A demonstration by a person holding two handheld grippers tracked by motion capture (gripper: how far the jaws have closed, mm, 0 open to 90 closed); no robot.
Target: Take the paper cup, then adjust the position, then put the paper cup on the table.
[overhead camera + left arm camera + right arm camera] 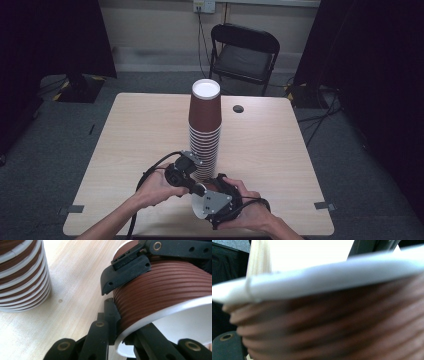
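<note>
Work in hand: a single brown ribbed paper cup with a white rolled rim (160, 290) is held on its side between both tools, near the front edge of the light wooden table (130, 130), just in front of the tall stack of matching brown paper cups (204, 135)
Left gripper (122, 332): closed on the cup's rim, one jaw against the outer ribs and the other inside the mouth
Right gripper (215, 197): clamped across the cup's ribbed body (in the left gripper view its black jaw lies over the upper wall; its own view is blurred brown ribs and white rim at close range)
Stack: inverted, upright, white base of the top cup facing up; it stands just beside the held cup, apart from it
Risk 1: thin paper wall may crush or the rim may fold if either grip tightens, since both press the same soft shell
Risk 2: if the tools pull in different directions the rim could tear or slip free
Risk 3: the tall stack is close; a swing of either hand or trailing cable could topple it
</note>
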